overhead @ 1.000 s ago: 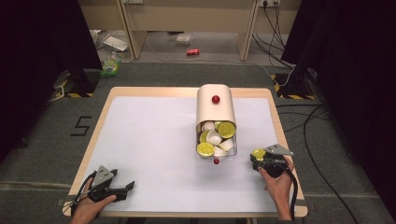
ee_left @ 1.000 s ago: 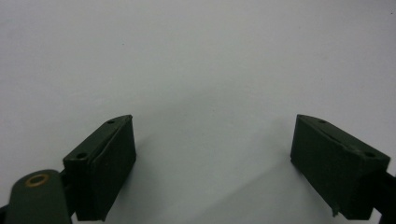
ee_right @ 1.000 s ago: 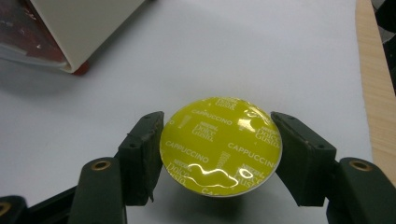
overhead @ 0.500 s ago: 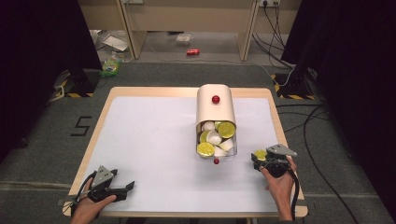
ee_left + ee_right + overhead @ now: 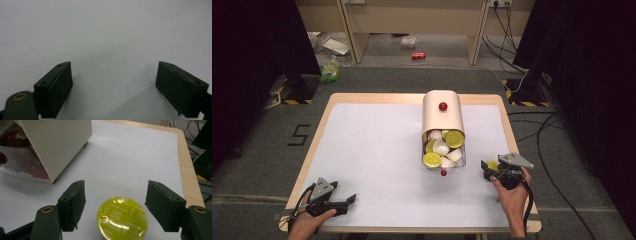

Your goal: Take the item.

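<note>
We see one yellow capsule [image 5: 122, 218] standing free between the right gripper's [image 5: 115, 207] just-opened jaws, right of one box [image 5: 443, 116] holding perhaps seven capsules, while the left gripper [image 5: 113, 87] gapes empty.

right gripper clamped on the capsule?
No: in the right gripper view the right gripper's pads stand clear of the yellow capsule on both sides; its jaws have just been opening.

The yellow foil lid of the coffee capsule [image 5: 122, 218], lying near the table's right edge, reads "CAPPUCCINO", the word repeated around its rim, with small print at its centre too fine to make out. On the floor left of the table, a marking [image 5: 299, 135] reads "5".
</note>
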A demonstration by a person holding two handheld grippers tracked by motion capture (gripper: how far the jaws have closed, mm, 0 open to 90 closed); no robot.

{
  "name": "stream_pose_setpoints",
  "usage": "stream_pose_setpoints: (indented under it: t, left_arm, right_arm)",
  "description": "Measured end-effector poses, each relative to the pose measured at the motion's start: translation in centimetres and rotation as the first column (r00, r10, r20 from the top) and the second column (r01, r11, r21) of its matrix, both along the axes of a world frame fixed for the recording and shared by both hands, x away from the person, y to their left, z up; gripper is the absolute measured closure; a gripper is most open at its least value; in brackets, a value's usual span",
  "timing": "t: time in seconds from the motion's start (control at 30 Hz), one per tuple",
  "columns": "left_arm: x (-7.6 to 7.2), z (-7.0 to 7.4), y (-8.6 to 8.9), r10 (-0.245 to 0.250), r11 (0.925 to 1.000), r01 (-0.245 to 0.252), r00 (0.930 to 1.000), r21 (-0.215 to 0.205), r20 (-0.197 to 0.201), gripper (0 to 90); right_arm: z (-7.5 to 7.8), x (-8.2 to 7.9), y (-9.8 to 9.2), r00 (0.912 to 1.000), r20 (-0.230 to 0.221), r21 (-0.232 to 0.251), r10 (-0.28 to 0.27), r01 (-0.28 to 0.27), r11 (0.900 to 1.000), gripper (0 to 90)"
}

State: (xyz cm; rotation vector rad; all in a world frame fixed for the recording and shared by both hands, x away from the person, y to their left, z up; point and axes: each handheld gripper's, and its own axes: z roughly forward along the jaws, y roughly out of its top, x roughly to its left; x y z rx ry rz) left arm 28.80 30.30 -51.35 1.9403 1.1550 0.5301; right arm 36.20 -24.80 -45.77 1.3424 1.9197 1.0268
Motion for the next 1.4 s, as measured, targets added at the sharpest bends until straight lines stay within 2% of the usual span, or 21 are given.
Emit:
stream_pose_setpoints:
  t: [0.43, 1.03, 1.4]
  left_arm:
    - [0.0, 0.0, 0.0, 0.0, 1.0, 0.0, 1.0, 0.0, -0.001, 13.3]
    - [0.0, 0.0, 0.0, 0.0, 1.0, 0.0, 1.0, 0.0, 0.0, 13.3]
    - [0.0, 0.0, 0.0, 0.0, 1.0, 0.0, 1.0, 0.0, -0.001, 13.3]
  right_arm:
    - [0.9, -0.3, 0.3, 0.9993, 0.036, 0.009, 0.004, -0.004, 1.0, 32.2]
    - [3.5, -1.6, 0.7, 0.9936, 0.111, 0.047, 0.019, -0.024, 0.999, 32.0]
    - [4.2, -2.4, 1.0, 0.991, 0.131, 0.049, 0.029, -0.035, 0.998, 31.9]
